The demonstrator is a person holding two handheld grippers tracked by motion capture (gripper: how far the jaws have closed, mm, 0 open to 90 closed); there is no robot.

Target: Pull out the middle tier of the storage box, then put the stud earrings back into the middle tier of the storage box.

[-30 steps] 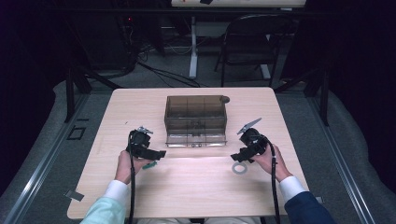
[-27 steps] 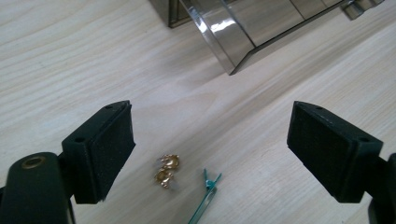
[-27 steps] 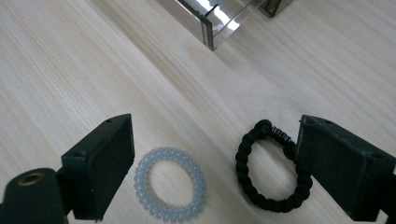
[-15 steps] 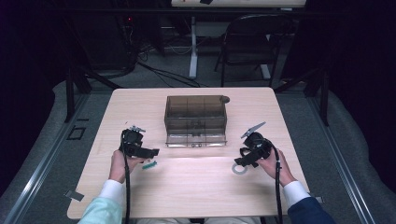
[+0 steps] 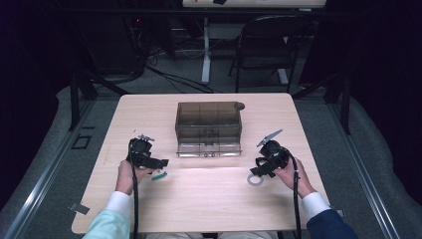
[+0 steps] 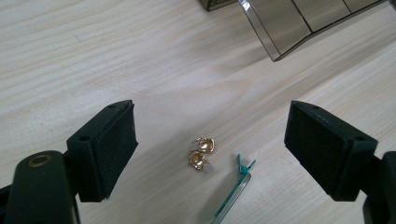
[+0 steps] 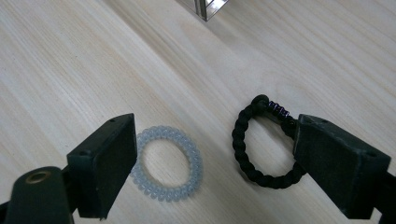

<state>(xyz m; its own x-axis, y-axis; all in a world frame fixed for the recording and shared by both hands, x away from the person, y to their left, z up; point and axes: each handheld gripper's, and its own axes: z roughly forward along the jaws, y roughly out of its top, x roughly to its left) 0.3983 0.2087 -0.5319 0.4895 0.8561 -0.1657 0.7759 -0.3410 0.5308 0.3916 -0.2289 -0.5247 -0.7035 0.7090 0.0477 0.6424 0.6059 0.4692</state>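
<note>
Left claw point(image 6: 210, 154) wide, gold earrings point(image 6: 201, 152) centred between jaws; right claw point(image 7: 212, 163) wide, clear coil tie point(image 7: 168, 162) at 9, black bracelet point(image 7: 264, 142) at 3.

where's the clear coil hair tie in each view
High view: the clear coil hair tie lies on the table right of centre, just below the right gripper.
Right gripper view: lower middle, against the left jaw, with a black braided bracelet to its right.
Left gripper view: not in this picture.
Shared landmark: the smoky clear organizer box, whose corner shows at the top edge of both gripper views.
</note>
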